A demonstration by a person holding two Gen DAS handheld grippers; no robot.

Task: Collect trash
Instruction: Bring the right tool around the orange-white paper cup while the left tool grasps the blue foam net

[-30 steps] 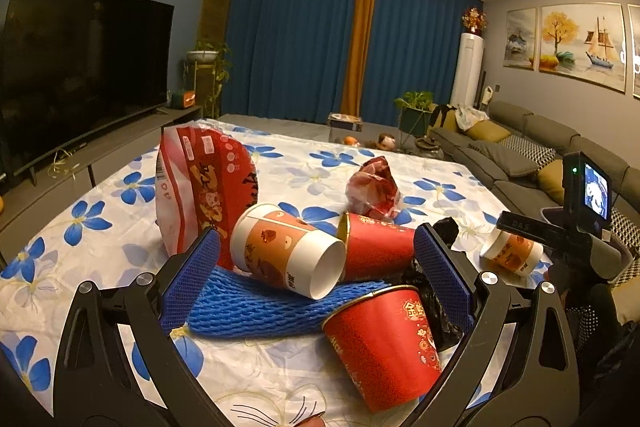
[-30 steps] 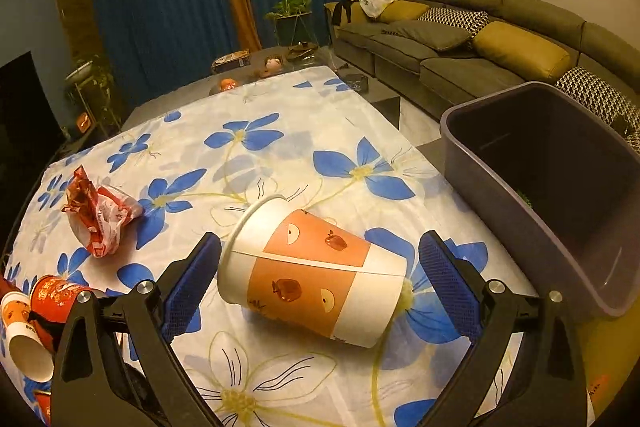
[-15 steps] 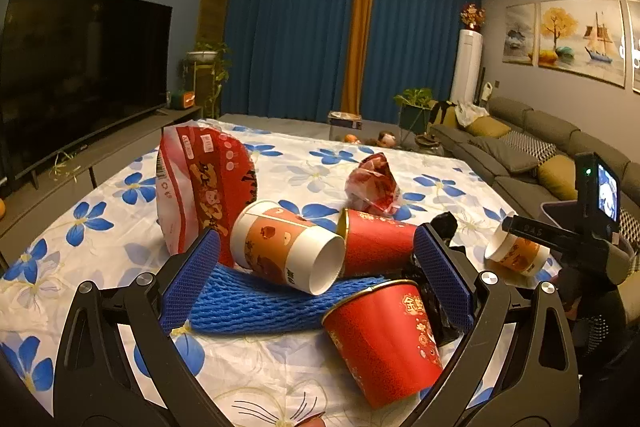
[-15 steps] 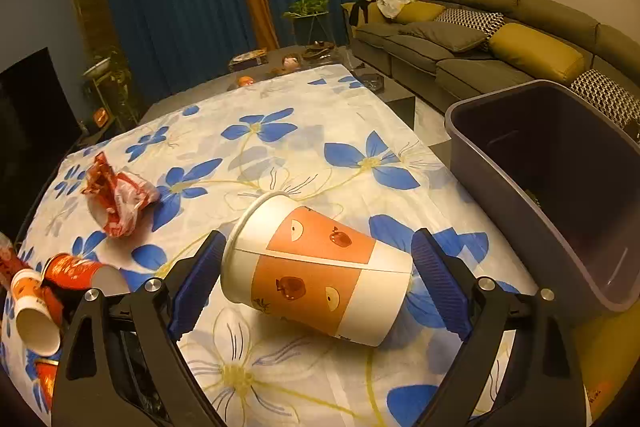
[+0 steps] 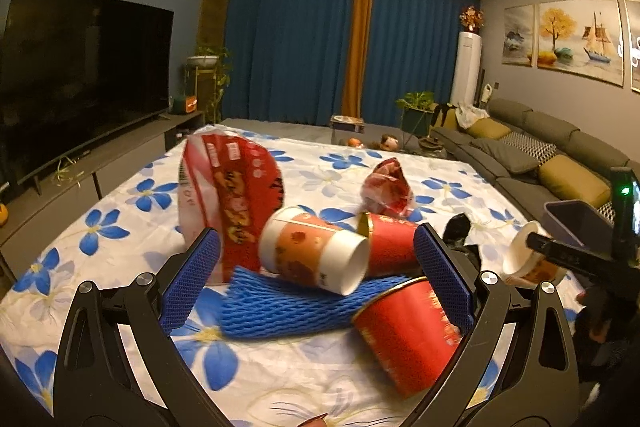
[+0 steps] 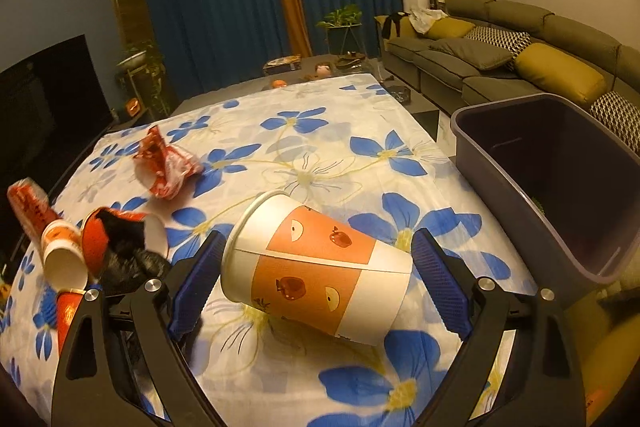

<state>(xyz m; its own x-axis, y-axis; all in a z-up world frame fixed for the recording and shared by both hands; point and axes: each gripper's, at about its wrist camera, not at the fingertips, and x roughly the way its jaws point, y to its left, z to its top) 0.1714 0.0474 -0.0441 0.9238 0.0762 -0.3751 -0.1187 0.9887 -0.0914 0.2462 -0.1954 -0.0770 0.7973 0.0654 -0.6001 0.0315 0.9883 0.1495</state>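
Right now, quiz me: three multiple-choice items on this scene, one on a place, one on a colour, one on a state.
1. Where is the grey bin?
A. beside the table's right edge
B. in the middle of the table
C. under the TV

2. What colour is the foam net under the cups?
A. green
B. blue
C. white

3. How is the orange-and-white cup at the right gripper?
A. upright
B. on its side between open fingers
C. crushed flat

Key: 1 A, the bin sits off the tablecloth edge near the sofa; 2 B, the net is plainly blue; 3 B, the cup lies with its rim facing left, both pads apart from it.
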